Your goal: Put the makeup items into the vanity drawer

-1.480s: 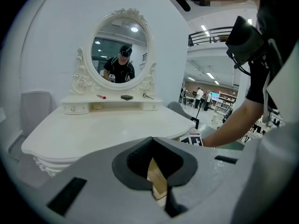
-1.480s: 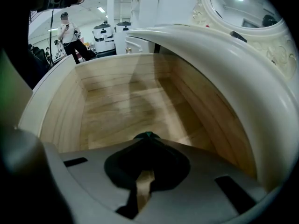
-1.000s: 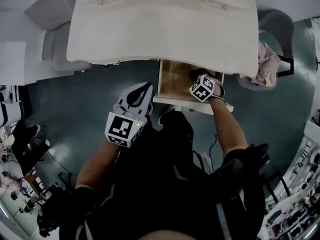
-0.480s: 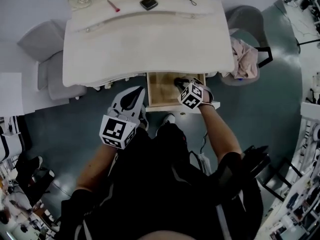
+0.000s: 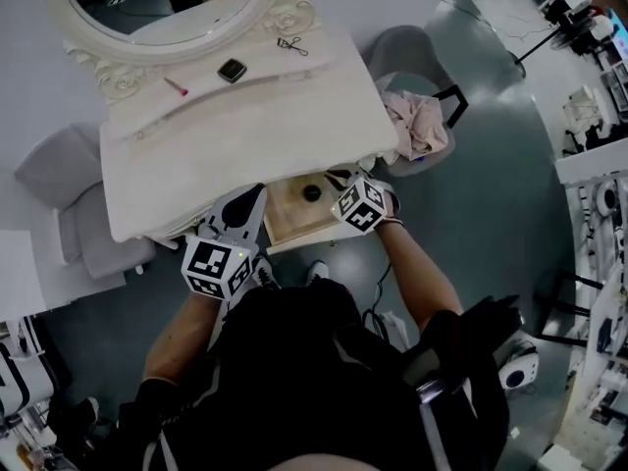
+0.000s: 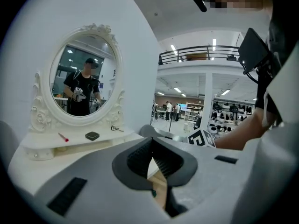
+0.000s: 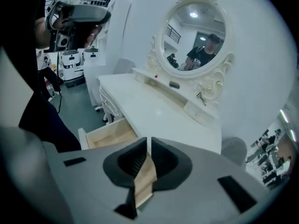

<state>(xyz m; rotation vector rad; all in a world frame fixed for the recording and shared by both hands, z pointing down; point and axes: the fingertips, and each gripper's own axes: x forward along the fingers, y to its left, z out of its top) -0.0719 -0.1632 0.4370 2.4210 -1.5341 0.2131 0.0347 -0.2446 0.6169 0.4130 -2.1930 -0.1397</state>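
Makeup items sit in 2 places. A small dark round pot (image 5: 312, 192) already lies in the open wooden drawer (image 5: 283, 226). A black square compact (image 5: 232, 70), a thin red stick (image 5: 175, 86) and a metal eyelash curler (image 5: 290, 44) rest apart from each other on the raised back shelf of the white table (image 5: 245, 135), under the oval mirror (image 5: 167, 8).

All 3 on the shelf look light and rigid. The compact is probably smooth and slippery, so it is best pinched across its flat sides. The stick could roll, so mid-length is the safest hold. The wiry curler is best taken near its hinge.

The left gripper (image 6: 149, 146) hangs beside the drawer front, its fingers clenched with nothing between them. The right gripper (image 7: 148, 143) is over the drawer's right edge, its fingers drawn together bar a sliver, and it is also empty.
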